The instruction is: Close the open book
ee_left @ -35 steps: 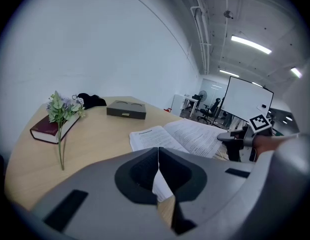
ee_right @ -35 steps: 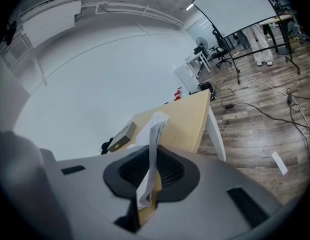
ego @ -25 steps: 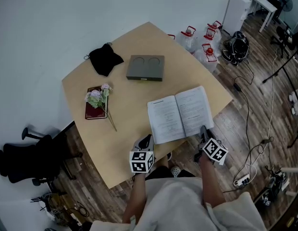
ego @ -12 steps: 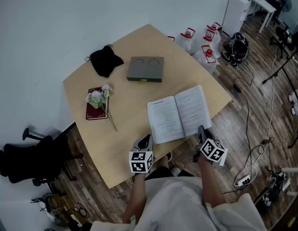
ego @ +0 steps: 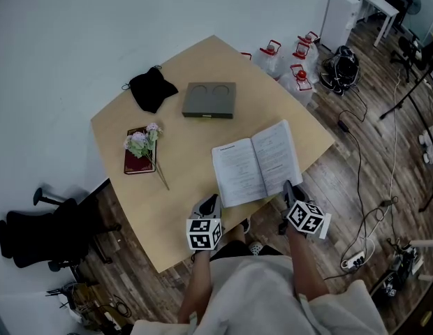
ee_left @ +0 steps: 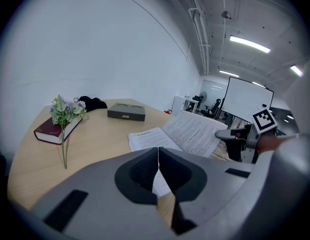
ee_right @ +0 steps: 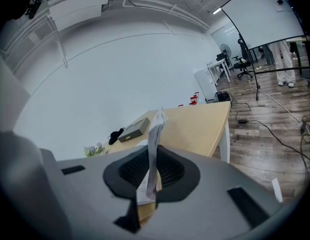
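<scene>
The open book (ego: pixel 257 162) lies near the front right edge of the light wooden table (ego: pixel 174 208), pages up, with its right half tilted up a little. My right gripper (ego: pixel 289 187) is at the book's lower right corner, shut on the right-hand pages. In the right gripper view those pages (ee_right: pixel 156 126) stand edge-on, pinched between the pads of that gripper (ee_right: pixel 152 170). My left gripper (ego: pixel 215 202) hovers at the table's front edge, just left of the book's lower left corner, shut with nothing in it. The left gripper view shows its jaws (ee_left: pixel 158 154) together and the book (ee_left: pixel 182 133) beyond.
A grey flat box (ego: pixel 209 100) lies at the back of the table, with a black pouch (ego: pixel 149 88) to its left. A dark red book (ego: pixel 136 160) with a flower sprig (ego: pixel 143 142) lies on the left. Water jugs (ego: pixel 293 68), cables and a black chair (ego: pixel 42 229) stand on the floor.
My right gripper has shifted slightly left and rolled, and the book's right half has risen a little with it. The left gripper has stayed put.
</scene>
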Motion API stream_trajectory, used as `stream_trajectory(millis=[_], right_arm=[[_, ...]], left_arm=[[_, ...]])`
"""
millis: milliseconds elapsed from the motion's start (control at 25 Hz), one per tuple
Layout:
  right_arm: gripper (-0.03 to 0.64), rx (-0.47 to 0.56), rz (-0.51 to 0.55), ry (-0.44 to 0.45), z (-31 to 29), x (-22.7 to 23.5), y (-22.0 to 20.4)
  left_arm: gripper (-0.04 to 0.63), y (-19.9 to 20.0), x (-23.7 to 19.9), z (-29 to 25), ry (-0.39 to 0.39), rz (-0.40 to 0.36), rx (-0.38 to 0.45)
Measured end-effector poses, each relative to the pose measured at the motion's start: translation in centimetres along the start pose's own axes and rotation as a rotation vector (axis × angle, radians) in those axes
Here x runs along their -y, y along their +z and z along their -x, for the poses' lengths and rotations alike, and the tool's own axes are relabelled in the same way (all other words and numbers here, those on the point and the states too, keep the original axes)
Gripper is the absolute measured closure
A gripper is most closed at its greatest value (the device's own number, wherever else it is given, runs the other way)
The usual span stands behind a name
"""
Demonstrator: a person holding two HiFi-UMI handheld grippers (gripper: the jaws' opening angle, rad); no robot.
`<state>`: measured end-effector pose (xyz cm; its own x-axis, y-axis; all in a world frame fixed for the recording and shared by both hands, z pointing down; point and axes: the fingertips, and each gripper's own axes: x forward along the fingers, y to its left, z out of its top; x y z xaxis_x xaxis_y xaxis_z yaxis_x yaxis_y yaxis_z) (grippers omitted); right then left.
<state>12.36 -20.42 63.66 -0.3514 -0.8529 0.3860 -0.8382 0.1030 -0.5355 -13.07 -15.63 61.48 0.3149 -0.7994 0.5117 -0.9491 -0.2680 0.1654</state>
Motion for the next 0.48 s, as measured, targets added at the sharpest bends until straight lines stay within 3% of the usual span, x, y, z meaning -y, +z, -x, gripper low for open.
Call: stream_trajectory(millis=[480], right_arm=[[0.572,-0.009,0.084,0.039,0.2,-2.0,-0.2]], left_arm=[[0.572,-0.2,0.6,0.2,-0.011,-0.016,-0.001]])
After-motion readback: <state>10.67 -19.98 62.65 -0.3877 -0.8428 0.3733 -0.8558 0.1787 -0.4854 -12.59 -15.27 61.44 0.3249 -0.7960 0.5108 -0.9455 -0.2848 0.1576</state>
